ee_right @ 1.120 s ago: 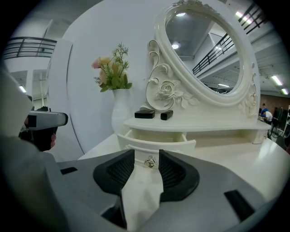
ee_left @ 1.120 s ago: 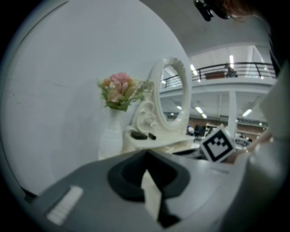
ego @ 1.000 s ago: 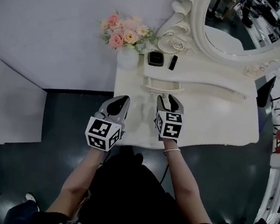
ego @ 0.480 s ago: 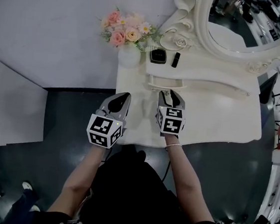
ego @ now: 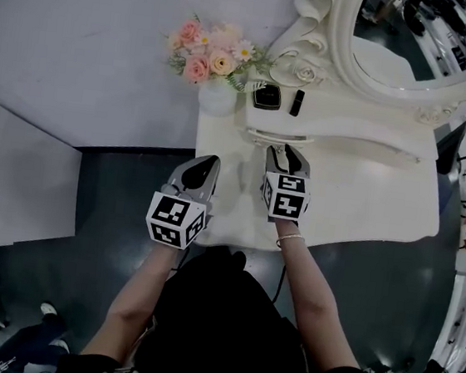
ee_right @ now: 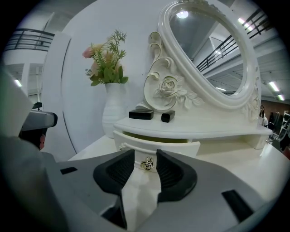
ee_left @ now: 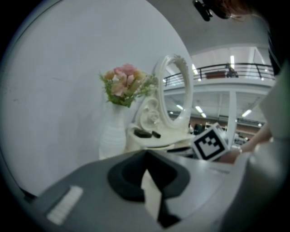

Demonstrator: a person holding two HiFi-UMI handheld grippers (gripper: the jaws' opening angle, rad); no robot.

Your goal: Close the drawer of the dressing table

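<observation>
The white dressing table (ego: pixel 365 197) has a small drawer (ego: pixel 277 136) under its raised shelf. In the right gripper view the drawer (ee_right: pixel 181 147) stands slightly out, with a thin yellowish gap above its front. My right gripper (ego: pixel 285 152) is up against the drawer front. Its jaws stand a little apart, and the small gold knob (ee_right: pixel 146 164) sits between the tips of the right gripper (ee_right: pixel 145 157). I cannot see the pads pressing on it. My left gripper (ego: pixel 208 163) hovers over the table's left part with its tips together and nothing in them; the left gripper (ee_left: pixel 146 156) points toward the vase.
A white vase of pink flowers (ego: pixel 216 96) stands at the table's back left corner. A black compact (ego: pixel 267 96) and a black lipstick (ego: pixel 297 103) lie on the shelf. The ornate oval mirror (ego: pixel 416 43) rises behind. Dark floor lies left of the table.
The right gripper has moved forward against the drawer front, and the drawer now sticks out less than a second ago. The left gripper has hardly moved.
</observation>
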